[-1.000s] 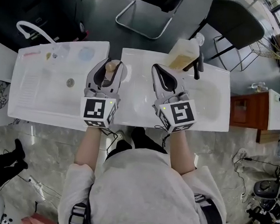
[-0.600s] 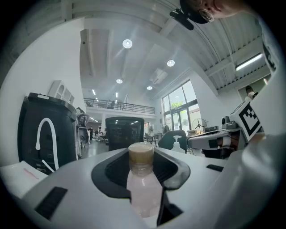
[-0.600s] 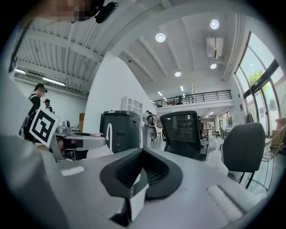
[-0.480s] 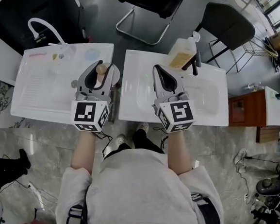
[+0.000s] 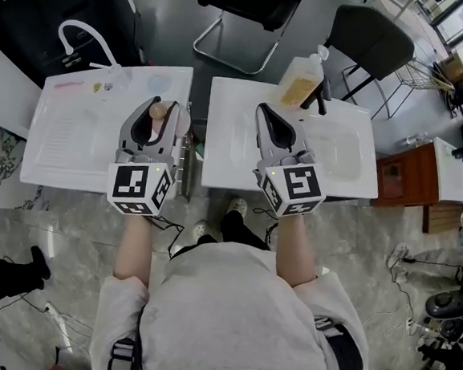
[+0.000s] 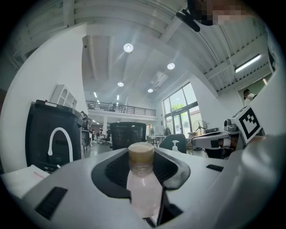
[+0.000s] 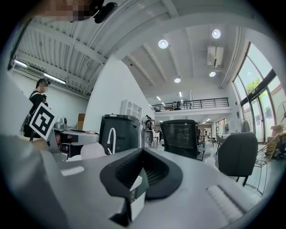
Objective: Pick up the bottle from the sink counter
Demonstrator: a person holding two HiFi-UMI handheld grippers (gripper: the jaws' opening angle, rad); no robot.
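Note:
A small bottle (image 5: 156, 112) with a pale pink body and a tan cap stands upright between the jaws of my left gripper (image 5: 163, 106), which is shut on it. It hangs above the right part of the white left sink counter (image 5: 66, 145). In the left gripper view the bottle (image 6: 144, 190) fills the middle, its cap rising past the black pads (image 6: 176, 172). My right gripper (image 5: 268, 112) hovers over the left side of the right sink counter (image 5: 341, 178). Its jaws are shut with nothing between them, as the right gripper view (image 7: 143, 154) shows.
A large soap dispenser (image 5: 299, 81) with yellowish liquid and a black tap (image 5: 320, 98) stand at the back of the right counter. A white curved tap (image 5: 82, 36) rises behind the left one. Two dark chairs (image 5: 248, 0) stand beyond. A gap separates the counters.
My left gripper has carried the bottle leftward, from over the gap between the counters to over the left counter. The right gripper has hardly moved.

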